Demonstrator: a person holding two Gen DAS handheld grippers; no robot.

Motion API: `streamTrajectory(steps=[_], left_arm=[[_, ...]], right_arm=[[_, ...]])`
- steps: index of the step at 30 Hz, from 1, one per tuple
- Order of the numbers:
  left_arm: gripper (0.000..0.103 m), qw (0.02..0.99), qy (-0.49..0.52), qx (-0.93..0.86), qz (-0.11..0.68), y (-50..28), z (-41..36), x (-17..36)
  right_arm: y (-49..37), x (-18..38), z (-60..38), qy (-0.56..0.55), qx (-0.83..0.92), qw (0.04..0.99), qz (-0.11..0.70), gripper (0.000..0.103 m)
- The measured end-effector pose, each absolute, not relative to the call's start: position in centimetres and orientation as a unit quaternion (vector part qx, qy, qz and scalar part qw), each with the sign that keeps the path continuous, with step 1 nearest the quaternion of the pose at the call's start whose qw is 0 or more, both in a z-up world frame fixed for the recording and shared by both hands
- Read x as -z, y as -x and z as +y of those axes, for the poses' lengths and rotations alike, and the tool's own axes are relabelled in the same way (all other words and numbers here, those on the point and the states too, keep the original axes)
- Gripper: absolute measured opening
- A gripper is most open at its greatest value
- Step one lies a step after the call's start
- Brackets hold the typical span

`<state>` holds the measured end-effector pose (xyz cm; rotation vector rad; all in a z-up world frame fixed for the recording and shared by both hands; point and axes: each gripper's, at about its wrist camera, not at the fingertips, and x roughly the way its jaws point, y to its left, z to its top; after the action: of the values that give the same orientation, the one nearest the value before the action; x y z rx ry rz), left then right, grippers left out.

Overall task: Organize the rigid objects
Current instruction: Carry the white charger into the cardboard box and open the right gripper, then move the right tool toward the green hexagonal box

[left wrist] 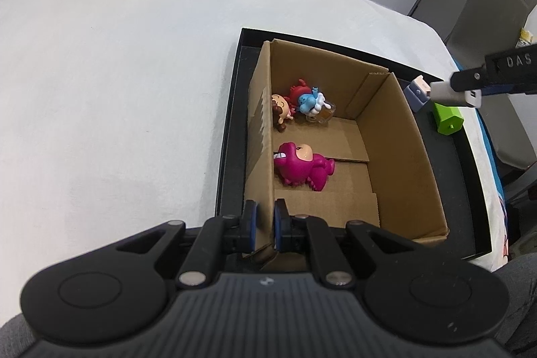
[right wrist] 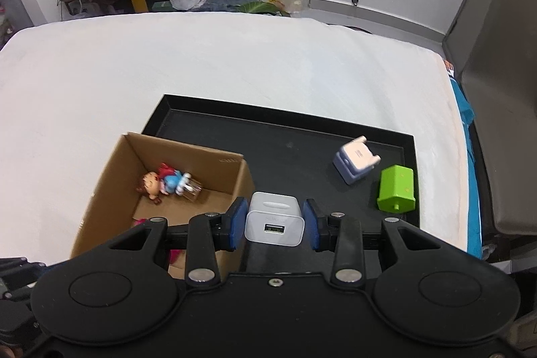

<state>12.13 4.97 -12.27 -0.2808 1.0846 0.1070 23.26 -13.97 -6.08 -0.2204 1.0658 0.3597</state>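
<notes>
A cardboard box (left wrist: 396,140) stands in a black tray (left wrist: 231,109) on a white table. My left gripper (left wrist: 263,220) is shut on the box's left wall at its near corner. In the box lie a magenta dinosaur toy (left wrist: 302,166) and a cluster of small figurines (left wrist: 302,104). My right gripper (right wrist: 273,220) is shut on a white USB charger (right wrist: 275,218), held above the tray beside the box's right wall (right wrist: 241,183). It shows in the left wrist view (left wrist: 453,91) at the right. A green block (right wrist: 397,188) and a blue-white charger (right wrist: 355,163) lie in the tray.
The white table (right wrist: 235,56) spreads far and left of the tray (right wrist: 285,140). A grey chair (right wrist: 496,89) stands at the right edge. Slippers and bags lie on the floor beyond.
</notes>
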Motion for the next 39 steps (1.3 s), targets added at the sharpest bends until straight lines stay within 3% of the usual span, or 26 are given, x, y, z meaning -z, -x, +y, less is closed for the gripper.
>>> streamTrajectory(steps=[15,17,19,23,28,39], left_arm=[[0.01,0.847,0.148,-0.04,0.508,-11.7,5.8,12.3],[0.01,0.847,0.148,-0.04,0.509,-11.7,5.8,12.3],[0.01,0.846,0.148,-0.04,0.51,-11.7,5.8,12.3],[0.01,0.845,0.15,-0.039,0.511,-11.8,5.9,12.4],[0.01,0.844,0.144,-0.043,0.515,-12.0,5.7,12.5],[0.009,0.843,0.138,-0.056,0.517,-12.2,5.2,12.3]], right_arm=[[-23.6,6.3,-9.5,0.082,-0.179,0.843,0.501,0.037],[-23.6,6.5,-9.4,0.075,-0.185,0.844,0.497,0.041],[-23.5,6.9,-9.4,0.079,-0.175,0.843,0.503,0.062],[-23.4,7.0,-10.1,0.071,-0.175,0.84,0.508,0.062],[-23.0,6.4,-11.1,0.072,-0.177,0.843,0.502,0.074],[-22.0,6.2,-13.2,0.074,-0.191,0.835,0.51,0.08]])
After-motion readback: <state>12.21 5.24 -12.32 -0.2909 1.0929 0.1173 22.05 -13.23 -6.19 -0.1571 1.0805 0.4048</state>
